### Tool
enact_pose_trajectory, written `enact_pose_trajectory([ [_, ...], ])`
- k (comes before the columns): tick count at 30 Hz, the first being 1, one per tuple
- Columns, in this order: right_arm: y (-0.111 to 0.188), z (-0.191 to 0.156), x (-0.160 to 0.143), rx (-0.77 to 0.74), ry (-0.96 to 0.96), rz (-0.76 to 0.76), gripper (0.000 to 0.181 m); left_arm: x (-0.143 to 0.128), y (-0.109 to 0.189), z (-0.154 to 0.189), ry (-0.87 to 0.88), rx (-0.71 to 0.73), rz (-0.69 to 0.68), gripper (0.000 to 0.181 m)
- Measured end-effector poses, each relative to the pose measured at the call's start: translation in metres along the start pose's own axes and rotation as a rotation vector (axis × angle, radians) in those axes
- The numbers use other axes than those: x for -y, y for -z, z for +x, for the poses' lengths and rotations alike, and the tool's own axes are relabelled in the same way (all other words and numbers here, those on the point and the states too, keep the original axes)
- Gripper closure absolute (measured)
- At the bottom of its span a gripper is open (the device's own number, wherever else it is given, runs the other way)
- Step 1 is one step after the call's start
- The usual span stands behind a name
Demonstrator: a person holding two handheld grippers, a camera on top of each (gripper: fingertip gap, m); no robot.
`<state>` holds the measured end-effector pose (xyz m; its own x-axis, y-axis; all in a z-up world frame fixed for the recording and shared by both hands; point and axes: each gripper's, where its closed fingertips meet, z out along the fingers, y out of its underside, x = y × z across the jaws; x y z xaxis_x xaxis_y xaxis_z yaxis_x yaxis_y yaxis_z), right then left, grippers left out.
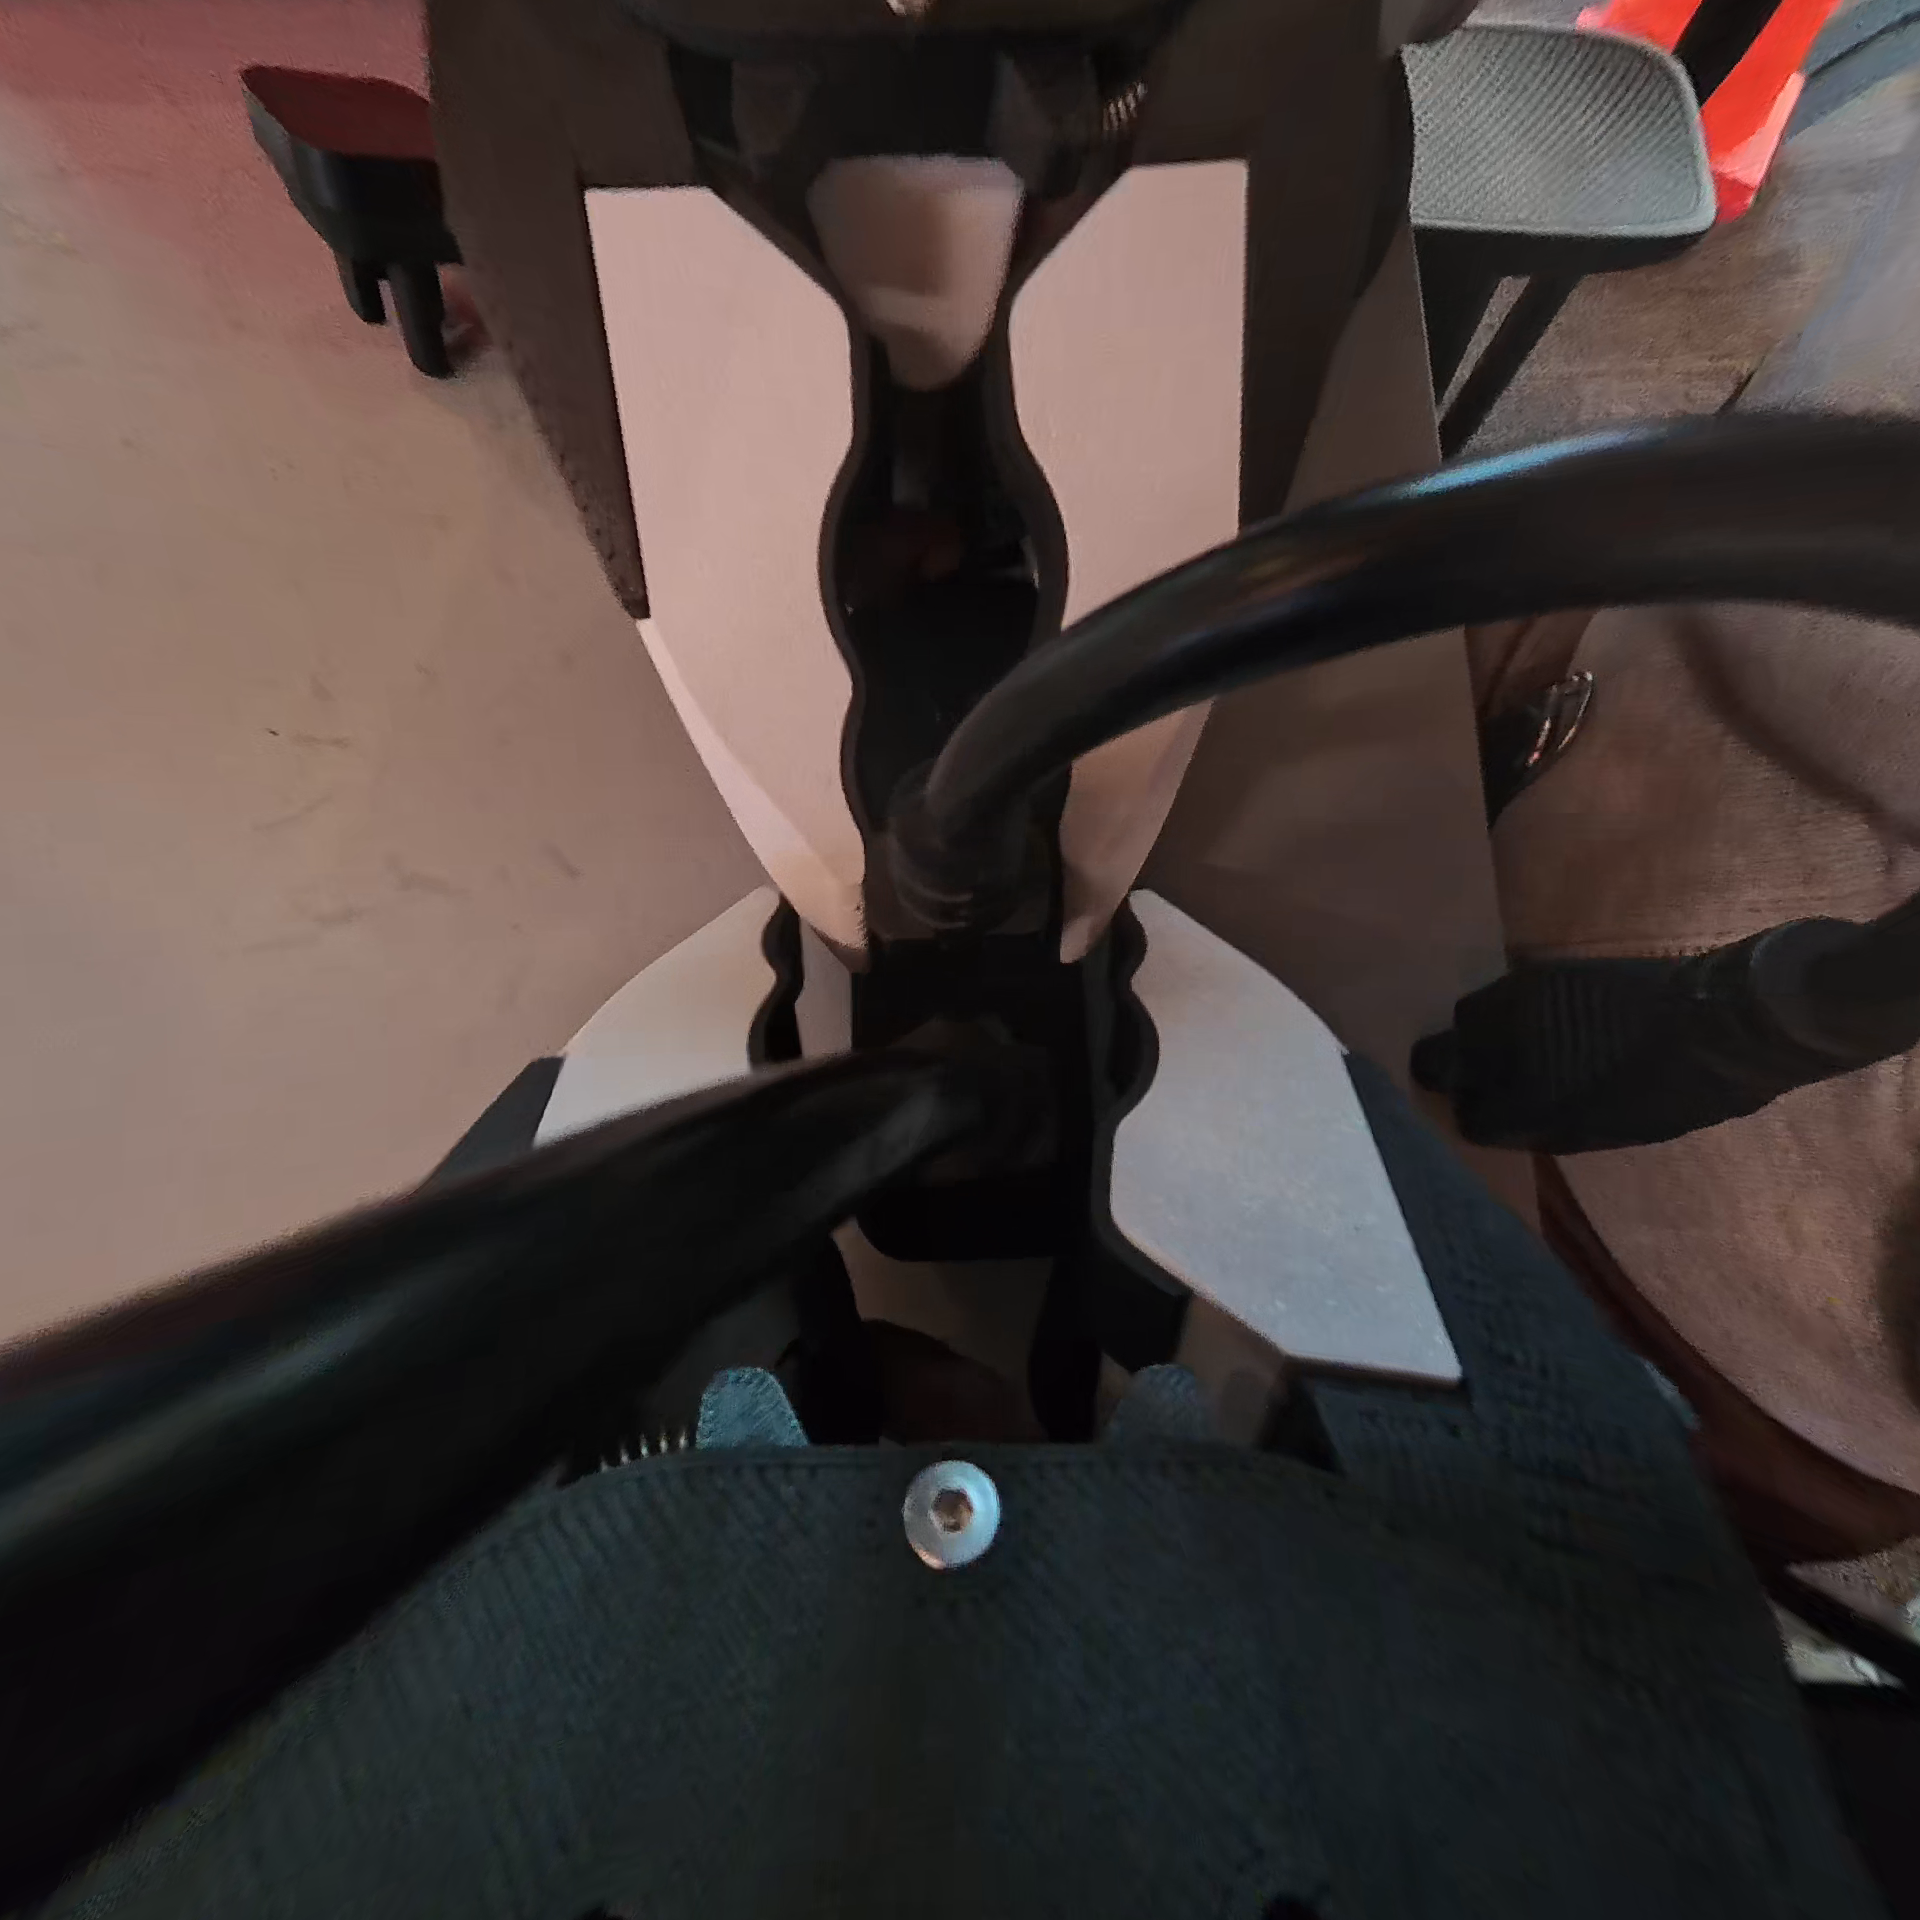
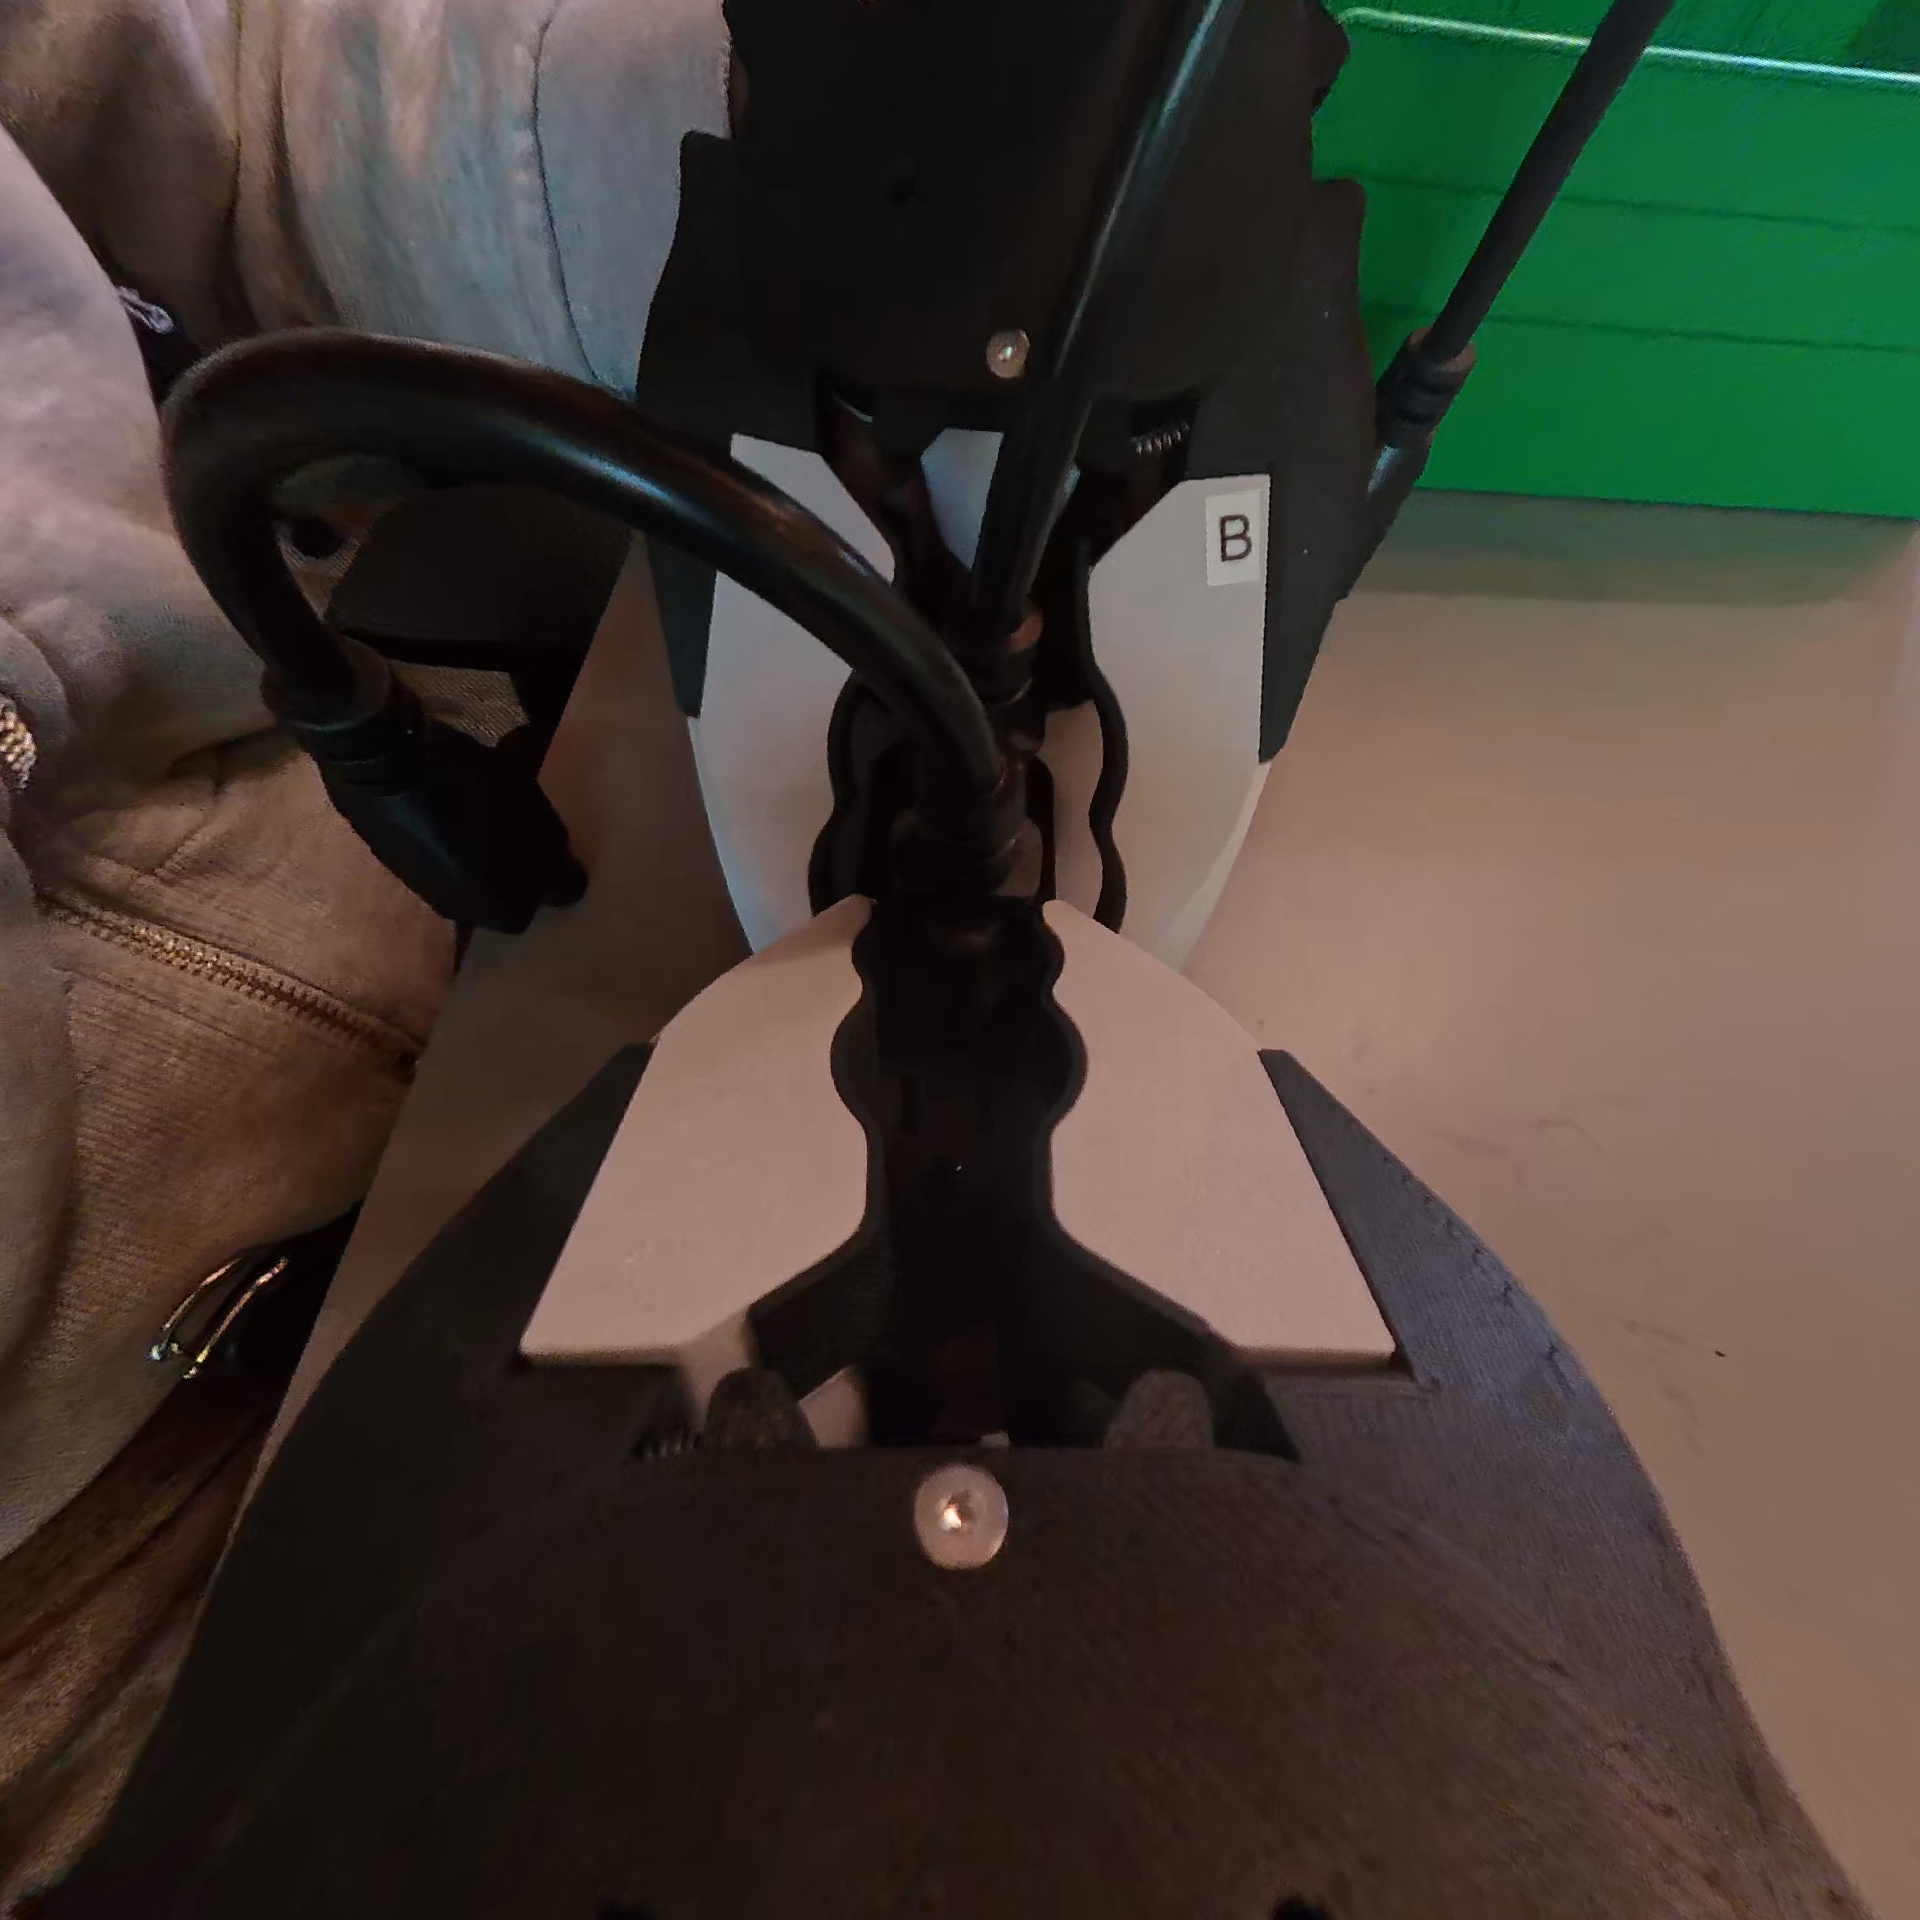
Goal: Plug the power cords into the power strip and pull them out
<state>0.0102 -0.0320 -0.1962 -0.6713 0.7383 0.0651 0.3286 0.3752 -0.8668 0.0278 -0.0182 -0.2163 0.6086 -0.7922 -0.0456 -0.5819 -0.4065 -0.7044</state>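
Note:
My two grippers face each other tip to tip above a beige table (image 2: 1558, 935). My left gripper (image 1: 956, 920) is shut on a black cord end (image 1: 951, 1049); its thick cable (image 1: 468, 1278) runs back over the gripper body to the lower left. My right gripper (image 2: 956, 925) is shut on another black cord end (image 2: 951, 1039). That one's cable (image 2: 582, 457) arcs left to a loose black plug (image 2: 416, 810), which also shows in the left wrist view (image 1: 1610, 1049). The two cord ends meet between the fingertips; I cannot tell whether they are joined. No power strip is in view.
A person in a grey zip jacket (image 2: 260, 987) is close on the left of the right wrist view. A green crate (image 2: 1662, 260) stands behind, with a thin black cable (image 2: 1507, 239) before it. A red and black object (image 1: 343, 177) and a grey mesh chair (image 1: 1558, 135) lie beyond. Left and right tips are no more than a few centimetres apart. It is some 7 centimetres from my left tips to the loose black plug (image 2: 416, 810). It is also in sight in the left wrist view (image 1: 1629, 989).

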Motion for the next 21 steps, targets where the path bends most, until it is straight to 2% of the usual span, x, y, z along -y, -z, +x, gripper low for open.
enact_pose_trajectory([
  [6, 0.011, 0.002, 0.012, 0.058, -0.106, 0.125, 0.152, 0.008, 0.013, -0.008, 0.063, 0.032, 0.12, 0.118],
  [14, 0.007, -0.002, 0.008, 0.025, -0.004, 0.078, 0.152, 0.002, 0.006, -0.002, -0.018, 0.044, 0.056, 0.132],
  [21, 0.007, -0.003, 0.01, 0.034, -0.018, 0.098, 0.151, -0.004, 0.011, -0.006, 0.015, 0.092, 0.053, 0.126],
])
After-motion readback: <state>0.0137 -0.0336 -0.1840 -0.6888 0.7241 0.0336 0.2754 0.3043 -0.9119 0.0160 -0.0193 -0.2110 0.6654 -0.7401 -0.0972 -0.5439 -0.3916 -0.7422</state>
